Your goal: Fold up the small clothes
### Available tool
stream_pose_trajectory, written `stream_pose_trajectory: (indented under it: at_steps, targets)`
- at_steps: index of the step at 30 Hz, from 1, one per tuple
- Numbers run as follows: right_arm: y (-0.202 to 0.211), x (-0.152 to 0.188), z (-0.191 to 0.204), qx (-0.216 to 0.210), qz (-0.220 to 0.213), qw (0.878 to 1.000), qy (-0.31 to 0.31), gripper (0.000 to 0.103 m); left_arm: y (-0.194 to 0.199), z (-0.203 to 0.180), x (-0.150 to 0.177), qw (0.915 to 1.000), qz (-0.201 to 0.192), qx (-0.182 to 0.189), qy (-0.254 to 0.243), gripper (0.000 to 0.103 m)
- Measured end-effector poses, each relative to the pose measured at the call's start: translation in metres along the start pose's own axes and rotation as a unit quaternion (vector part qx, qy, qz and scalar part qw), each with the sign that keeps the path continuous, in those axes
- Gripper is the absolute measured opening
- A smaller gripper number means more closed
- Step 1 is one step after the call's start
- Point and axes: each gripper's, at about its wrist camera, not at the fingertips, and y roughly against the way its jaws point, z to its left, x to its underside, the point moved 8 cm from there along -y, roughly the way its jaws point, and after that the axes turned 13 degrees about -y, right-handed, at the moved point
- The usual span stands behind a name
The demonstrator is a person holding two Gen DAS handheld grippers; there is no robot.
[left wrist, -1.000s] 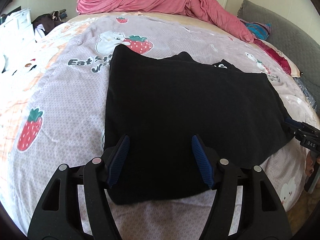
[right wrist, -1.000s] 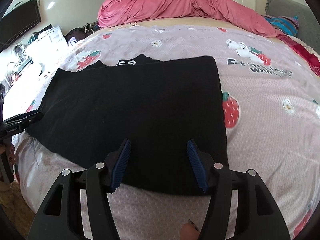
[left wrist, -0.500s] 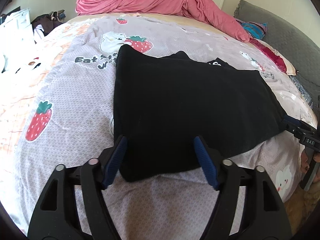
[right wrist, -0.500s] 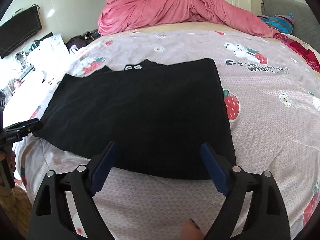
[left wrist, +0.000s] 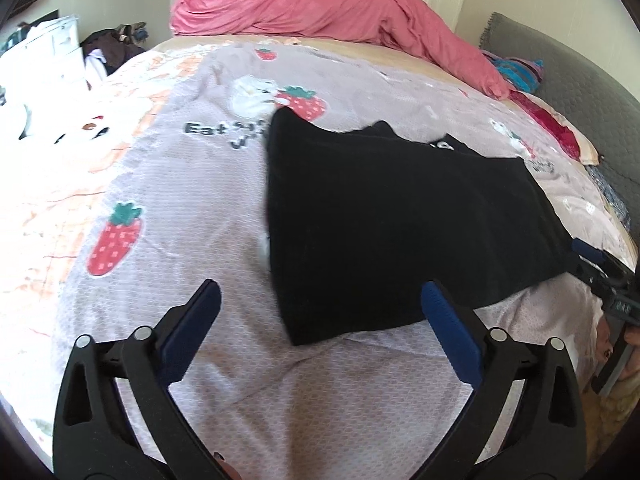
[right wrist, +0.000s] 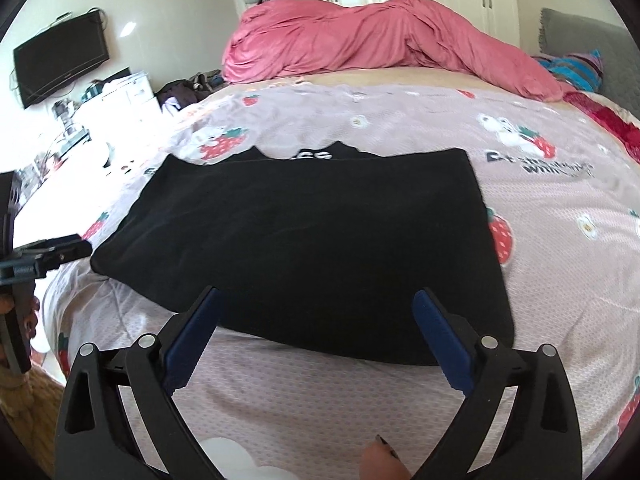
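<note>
One folded black garment (left wrist: 400, 216) lies flat on the lilac strawberry-print bedspread (left wrist: 168, 208), near its front edge. Beyond the garment a single crumpled pink duvet (left wrist: 320, 4) is heaped along the far side of the bed; to the garment's right stands a grey padded headboard (left wrist: 560, 64) with one striped blue cushion (left wrist: 516, 72) just before it. Two claws hover at the garment's near edge, nothing blocking them. The left gripper (left wrist: 320, 312) has just spread its blue pads wide, the garment's corner lying untouched between them. The right gripper (right wrist: 316, 320) has likewise just been opening, its jaws gaping and clear of the hem. One wall-mounted black television (right wrist: 60, 64) hangs left of the garment
</note>
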Motion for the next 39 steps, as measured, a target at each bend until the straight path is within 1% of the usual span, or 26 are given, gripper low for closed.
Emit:
stream_pose_trajectory:
  at_steps: [7,11,18,22,24,31,33,39]
  targets:
    - [-0.004,0.005,0.038,-0.019,0.003,0.999,0.035,0.096,0.009,0.034,-0.002,0.9990,-0.005,-0.023,0.037,0.094]
    - [-0.010,0.012,0.067,-0.031,0.009,0.997,0.069,0.096,0.014,0.053,-0.006,0.9974,-0.011,-0.026,0.067,0.094]
    - [-0.019,0.021,0.111,-0.040,0.009,0.992,0.123,0.096,0.018,0.073,-0.013,0.9955,-0.016,-0.041,0.084,0.094]
    - [-0.022,0.027,0.133,-0.039,0.007,0.986,0.163,0.096,0.016,0.081,-0.015,0.9945,-0.012,-0.047,0.093,0.094]
    - [-0.023,0.031,0.141,-0.039,0.007,0.983,0.177,0.098,0.014,0.083,-0.015,0.9944,-0.010,-0.048,0.093,0.094]
    - [-0.040,0.040,0.166,-0.032,0.016,0.974,0.224,0.098,0.005,0.090,-0.016,0.9940,0.003,-0.049,0.098,0.094]
    - [-0.047,0.043,0.171,-0.026,0.023,0.971,0.236,0.098,0.001,0.092,-0.019,0.9940,0.007,-0.050,0.097,0.094]
    - [-0.067,0.041,0.178,0.002,0.025,0.967,0.255,0.098,-0.013,0.095,-0.026,0.9935,0.017,-0.048,0.101,0.094]
